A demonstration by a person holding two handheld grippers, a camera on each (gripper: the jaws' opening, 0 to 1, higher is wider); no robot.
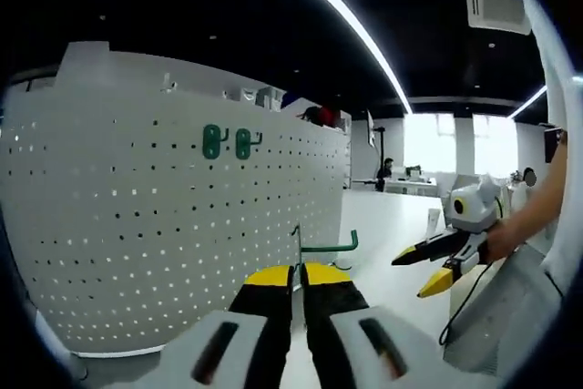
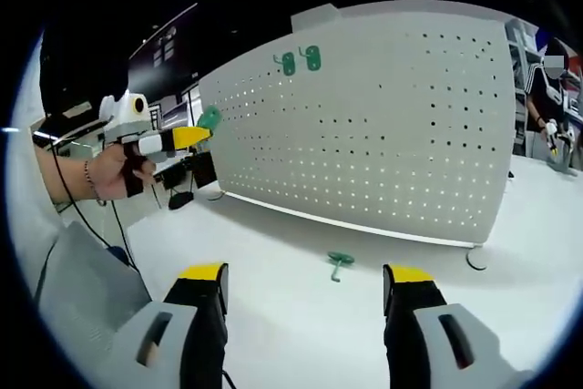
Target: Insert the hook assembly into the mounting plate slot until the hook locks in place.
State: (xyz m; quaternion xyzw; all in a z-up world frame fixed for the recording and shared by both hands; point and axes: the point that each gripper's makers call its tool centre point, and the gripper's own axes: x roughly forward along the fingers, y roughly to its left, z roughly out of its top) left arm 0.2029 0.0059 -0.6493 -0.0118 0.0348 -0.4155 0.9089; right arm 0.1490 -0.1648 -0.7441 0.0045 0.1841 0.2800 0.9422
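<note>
Closed on a green hook (image 1: 326,246), the left gripper (image 1: 298,281) has its yellow-tipped fingers pressed nearly together, the hook's plate edge-on and its bent arm pointing to the right, held up in front of the white pegboard (image 1: 164,216) that serves as the mounting plate. The right gripper (image 2: 303,291) stands wide open and empty, its fingers set well apart above the white worktop (image 2: 273,316), where another green hook (image 2: 340,263) lies loose between them and the board's foot. Two green hooks (image 1: 226,142) already hang side by side high on the board, so the job looks partly done: the held hook is not yet in a slot, and the loose one remains to be picked up. In the right gripper view the left gripper is gripped in a person's hand (image 2: 117,173), forearm raised and level, aimed toward the board's near edge; in the left gripper view the person's other hand (image 1: 503,239) holds the right gripper out over the worktop, angled leftward.
</note>
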